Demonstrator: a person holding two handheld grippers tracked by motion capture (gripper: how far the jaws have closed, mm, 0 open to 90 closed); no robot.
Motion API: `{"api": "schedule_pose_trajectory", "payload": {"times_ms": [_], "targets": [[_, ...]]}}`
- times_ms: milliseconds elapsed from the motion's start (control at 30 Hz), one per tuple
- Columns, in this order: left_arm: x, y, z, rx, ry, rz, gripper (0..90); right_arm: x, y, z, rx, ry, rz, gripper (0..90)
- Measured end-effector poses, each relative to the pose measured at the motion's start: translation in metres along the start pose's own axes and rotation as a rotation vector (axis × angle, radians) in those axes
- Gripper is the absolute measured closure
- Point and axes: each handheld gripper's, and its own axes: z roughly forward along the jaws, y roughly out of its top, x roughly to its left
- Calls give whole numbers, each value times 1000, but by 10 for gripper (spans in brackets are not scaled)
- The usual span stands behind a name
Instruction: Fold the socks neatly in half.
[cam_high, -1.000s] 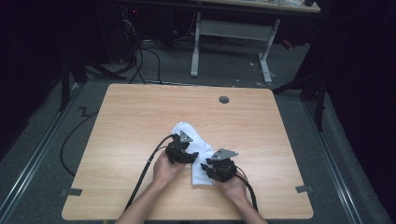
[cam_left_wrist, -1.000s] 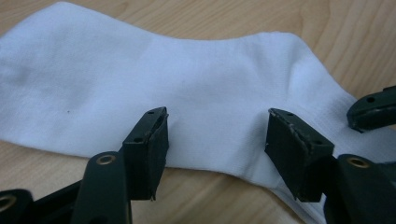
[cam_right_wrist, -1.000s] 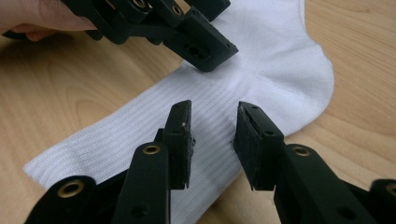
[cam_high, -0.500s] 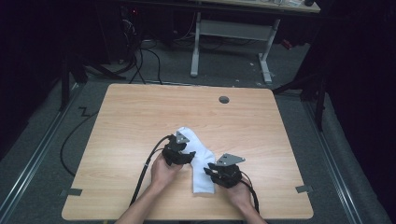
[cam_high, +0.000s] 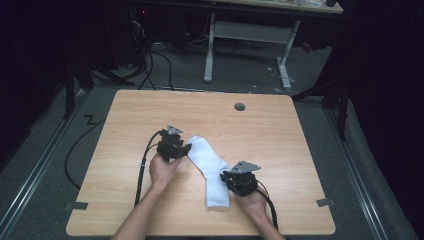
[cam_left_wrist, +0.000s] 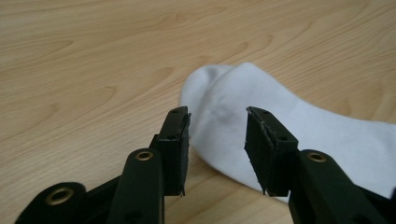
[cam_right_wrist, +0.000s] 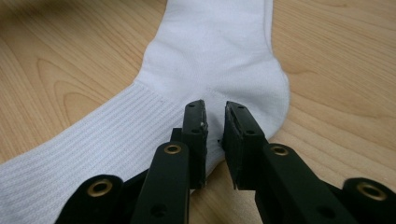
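Left gripper view: left hand-held gripper (cam_left_wrist: 217, 135) wide over sock (cam_left_wrist: 299, 126) toe; right hand-held gripper (cam_right_wrist: 215, 119) narrow, at heel.

left gripper (cam_high: 187, 147) jaws parted wide, right gripper (cam_high: 224, 176) jaws slightly apart

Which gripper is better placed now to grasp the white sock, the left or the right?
Probably the left gripper: its jaws stand wide open around the toe of the sock. The right gripper shows narrow jaws at the heel.
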Motion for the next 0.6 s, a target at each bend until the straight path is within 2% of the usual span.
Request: {"api": "schedule_pose_trajectory", "payload": {"times_ms": [233, 333, 400, 500, 567, 600], "targets": [[7, 17, 15, 15, -14, -43, 619, 0, 0, 0, 2, 2, -5, 781], [8, 15, 24, 38, -50, -73, 650, -1, 0, 0, 5, 10, 2, 780], [6, 15, 30, 72, -61, -56, 665, -1, 0, 0, 3, 10, 3, 779], [1, 14, 33, 91, -90, -21, 730, -1, 0, 0, 1, 10, 4, 779], [-3, 16, 34, 101, -98, 9, 824, -1, 0, 0, 1, 10, 1, 779], [-5, 17, 33, 88, -89, 27, 848, -1, 0, 0, 1, 8, 3, 779]]}}
